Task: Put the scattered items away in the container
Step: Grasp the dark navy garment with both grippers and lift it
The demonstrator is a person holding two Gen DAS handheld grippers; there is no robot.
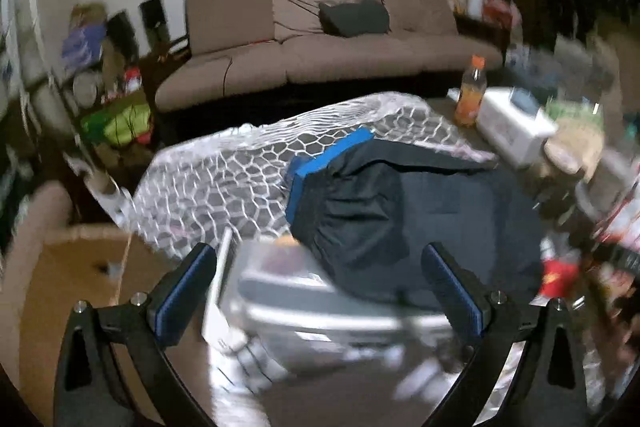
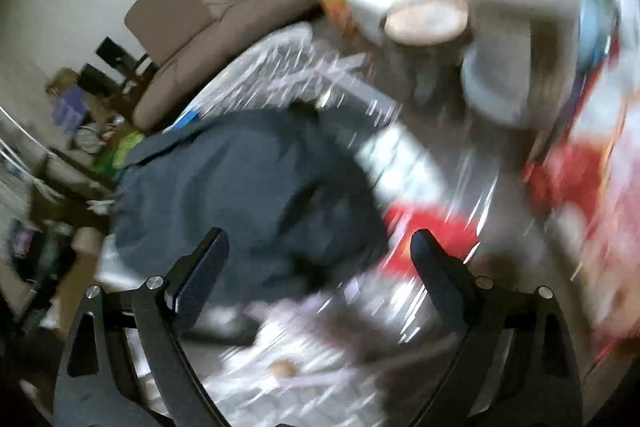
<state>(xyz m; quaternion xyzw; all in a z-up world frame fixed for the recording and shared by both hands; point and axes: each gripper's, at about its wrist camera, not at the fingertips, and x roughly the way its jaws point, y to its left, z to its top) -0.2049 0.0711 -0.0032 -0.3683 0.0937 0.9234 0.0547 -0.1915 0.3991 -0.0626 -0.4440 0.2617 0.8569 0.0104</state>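
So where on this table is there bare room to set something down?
Barest patch: the patterned tablecloth, left of the dark garment, toward the sofa. Right side is crowded: orange drink bottle, white box, red packaging. Both grippers hang open.

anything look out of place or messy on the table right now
Yes. A dark navy garment lies crumpled over the patterned table cover, draped across a blue box. An orange drink bottle stands upright beyond it beside a white box. Both tongs, left and right, are open and empty. The right view is too blurred for detail.
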